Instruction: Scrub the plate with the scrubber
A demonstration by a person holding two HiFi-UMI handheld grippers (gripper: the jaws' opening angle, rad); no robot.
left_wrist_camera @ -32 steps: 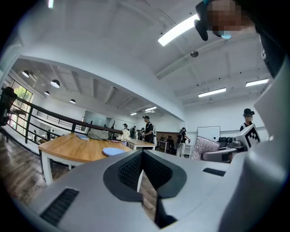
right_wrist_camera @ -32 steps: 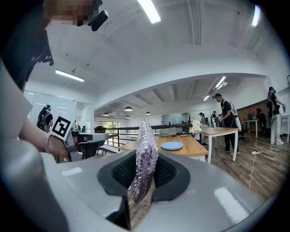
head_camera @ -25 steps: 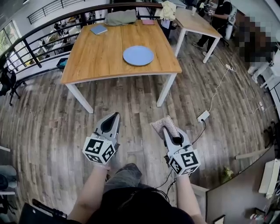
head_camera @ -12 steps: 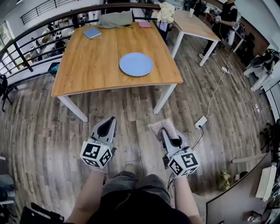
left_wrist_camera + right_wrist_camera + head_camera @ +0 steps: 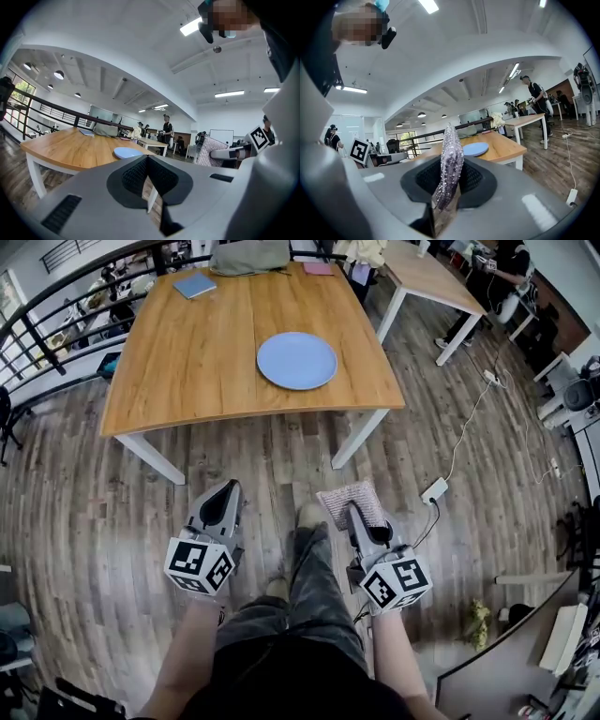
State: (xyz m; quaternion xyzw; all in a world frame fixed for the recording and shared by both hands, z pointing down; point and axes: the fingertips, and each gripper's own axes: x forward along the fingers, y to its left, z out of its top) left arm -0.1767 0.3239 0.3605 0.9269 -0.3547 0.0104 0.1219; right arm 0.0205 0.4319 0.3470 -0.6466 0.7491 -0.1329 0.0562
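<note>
A light blue plate (image 5: 297,360) lies on the wooden table (image 5: 187,352), toward its right front. It also shows small in the left gripper view, plate (image 5: 127,153), and in the right gripper view, plate (image 5: 475,149). My right gripper (image 5: 355,512) is shut on a sparkly pinkish-grey scrubber (image 5: 350,501), which stands edge-on between its jaws (image 5: 450,161). My left gripper (image 5: 222,496) is shut with nothing in it (image 5: 147,168). Both are held over the wood floor, well short of the table's front edge.
A blue notebook (image 5: 195,285) and a grey bundle (image 5: 249,256) lie at the table's far side. A second table (image 5: 427,277) stands back right with a person (image 5: 506,273) beside it. A white power strip (image 5: 435,490) and cable lie on the floor at right. A black railing (image 5: 56,310) runs along the left.
The table and plate have drawn nearer and lower in the head view as I walked toward them. A leg has stepped forward between the two grippers. Both grippers stay shut.
</note>
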